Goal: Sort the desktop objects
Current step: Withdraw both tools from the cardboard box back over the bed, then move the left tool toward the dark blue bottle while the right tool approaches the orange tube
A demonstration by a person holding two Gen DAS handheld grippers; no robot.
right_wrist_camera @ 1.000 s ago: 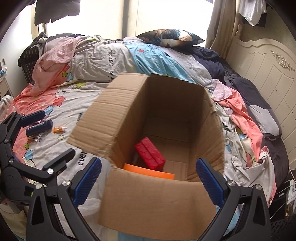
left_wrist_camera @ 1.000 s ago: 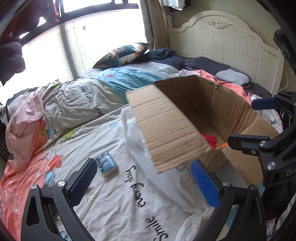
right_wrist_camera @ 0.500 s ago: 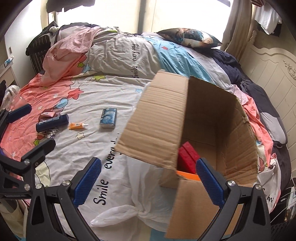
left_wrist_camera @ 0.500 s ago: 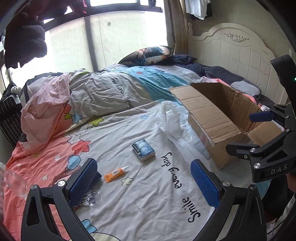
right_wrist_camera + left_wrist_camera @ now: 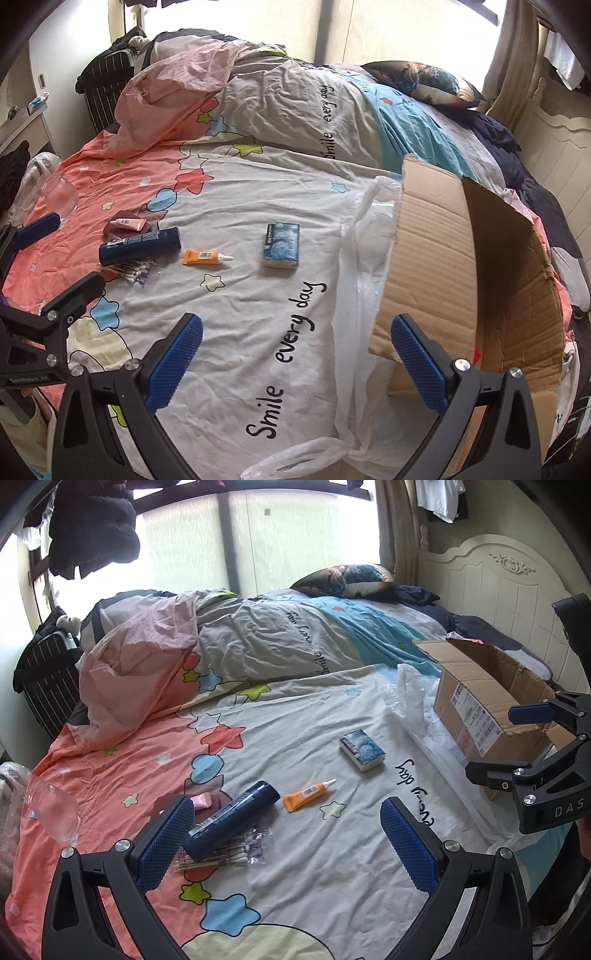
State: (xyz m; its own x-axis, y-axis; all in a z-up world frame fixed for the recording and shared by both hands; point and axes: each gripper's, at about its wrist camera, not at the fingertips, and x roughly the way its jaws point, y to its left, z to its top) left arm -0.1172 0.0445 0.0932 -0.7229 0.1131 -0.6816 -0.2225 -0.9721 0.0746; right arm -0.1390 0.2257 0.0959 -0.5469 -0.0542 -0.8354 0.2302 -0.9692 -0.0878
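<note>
Lying on the printed bedsheet [image 5: 295, 849] are five small items: one dark blue cylindrical bottle [image 5: 231, 820], one orange glue tube with a white nozzle [image 5: 308, 795], one blue-and-white tissue pack [image 5: 362, 750], one small pink tube [image 5: 128, 223] and one clear packet of cotton swabs [image 5: 225, 853]. The bottle rests on the swab packet. Taking the bottle as landmark, the orange tube lies just beside its cap end, the tissue pack further off toward the open brown cardboard box [image 5: 480, 280], and the pink tube just behind it. One crumpled white plastic bag [image 5: 365, 288] lies between the tissue pack and the box (the box interior is hardly visible from here).

The left gripper [image 5: 288, 843] hangs above the sheet, tilted down, its blue-padded jaws spread wide and empty, one pad close by the bottle's base. The right gripper [image 5: 295, 363] is likewise agape and holds nothing, poised over the "Smile every day" lettering with one finger in front of the box flap.

Compared with a second ago, both cameras have swung away from the box toward the bottle's side of the bed; the red block and orange piece seen inside the box then are out of sight.
</note>
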